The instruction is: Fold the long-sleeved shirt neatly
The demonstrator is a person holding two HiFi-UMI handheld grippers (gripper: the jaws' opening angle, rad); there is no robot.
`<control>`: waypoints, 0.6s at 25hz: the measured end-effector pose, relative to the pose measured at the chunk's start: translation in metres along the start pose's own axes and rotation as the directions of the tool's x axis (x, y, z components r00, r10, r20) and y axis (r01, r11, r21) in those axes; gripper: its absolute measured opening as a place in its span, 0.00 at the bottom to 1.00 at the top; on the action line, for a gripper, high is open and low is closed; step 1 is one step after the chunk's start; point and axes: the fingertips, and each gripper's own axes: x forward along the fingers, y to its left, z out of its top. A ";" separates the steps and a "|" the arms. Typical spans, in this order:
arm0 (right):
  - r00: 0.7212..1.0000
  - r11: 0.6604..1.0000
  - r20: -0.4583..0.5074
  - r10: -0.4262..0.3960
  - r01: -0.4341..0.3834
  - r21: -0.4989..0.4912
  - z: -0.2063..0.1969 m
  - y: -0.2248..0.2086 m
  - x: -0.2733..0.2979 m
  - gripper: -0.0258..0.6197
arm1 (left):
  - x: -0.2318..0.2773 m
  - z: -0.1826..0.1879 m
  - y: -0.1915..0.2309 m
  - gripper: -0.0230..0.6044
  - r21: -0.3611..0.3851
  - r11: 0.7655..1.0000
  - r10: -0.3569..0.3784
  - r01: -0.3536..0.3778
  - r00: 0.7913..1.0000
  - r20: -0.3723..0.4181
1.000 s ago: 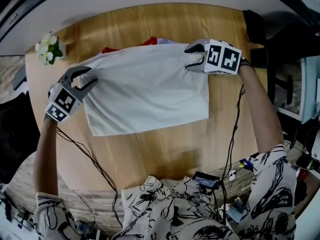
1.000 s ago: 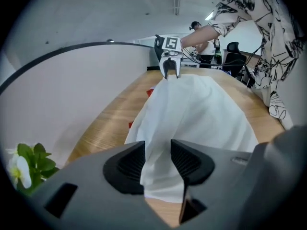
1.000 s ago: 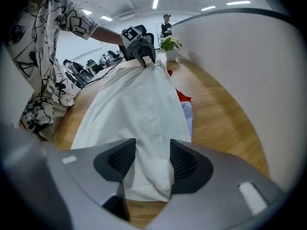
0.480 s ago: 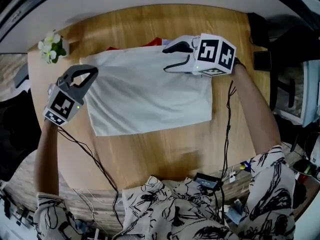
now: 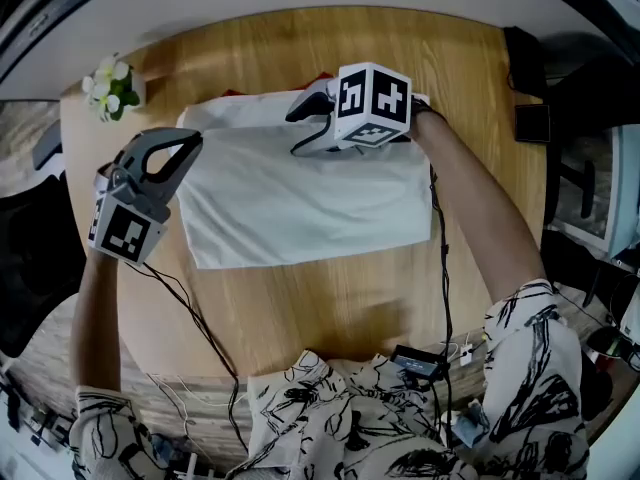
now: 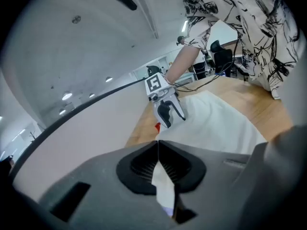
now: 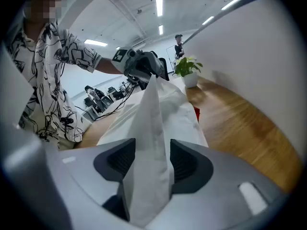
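Observation:
The white long-sleeved shirt (image 5: 300,208) lies partly folded on the wooden table (image 5: 330,298). My left gripper (image 5: 190,140) is at the shirt's left edge, lifted off the table and shut on a thin strip of its fabric (image 6: 160,186). My right gripper (image 5: 300,126) hovers over the shirt's upper middle, shut on a thick bunch of white fabric (image 7: 148,143) that rises in a peak between the jaws. The left gripper view has the right gripper (image 6: 168,114) across the shirt (image 6: 216,123). The right gripper view shows the left gripper (image 7: 144,68) beyond the raised cloth.
A small pot of white flowers (image 5: 110,86) stands at the table's far left corner. Something red (image 5: 322,76) peeks from under the shirt's far edge. Dark objects (image 5: 520,58) sit at the far right. Cables (image 5: 180,308) trail over the near edge.
My right gripper has carried its bunch of fabric leftward from the shirt's right corner to the upper middle. My left gripper has shut on the left edge and risen.

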 end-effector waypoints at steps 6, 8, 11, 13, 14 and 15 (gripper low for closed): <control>0.996 0.994 -0.008 0.089 -0.088 0.060 -0.010 0.006 -0.002 0.34 | -0.003 -0.006 0.000 0.06 0.007 1.000 0.008 -0.008 1.000 -0.011; 0.996 0.993 -0.011 0.091 -0.090 0.078 -0.018 0.005 -0.012 0.21 | -0.002 -0.010 0.001 0.06 0.007 1.000 0.013 -0.012 1.000 -0.018; 0.998 0.995 -0.020 0.053 -0.051 0.082 -0.029 -0.002 -0.030 0.06 | 0.002 -0.019 0.005 0.06 -0.015 1.000 0.026 -0.026 0.999 -0.033; 1.000 0.997 -0.005 0.006 -0.006 0.080 -0.030 -0.009 -0.043 0.06 | 0.007 -0.026 0.007 0.06 -0.030 0.999 0.033 -0.035 0.998 -0.062; 0.999 0.997 0.000 -0.033 0.032 0.073 -0.028 -0.015 -0.050 0.06 | 0.011 -0.031 0.009 0.06 -0.039 0.998 0.039 -0.042 0.995 -0.090; 0.996 0.995 -0.001 -0.084 0.084 0.062 -0.026 -0.022 -0.057 0.06 | 0.016 -0.038 0.010 0.06 -0.048 0.997 0.046 -0.053 0.991 -0.124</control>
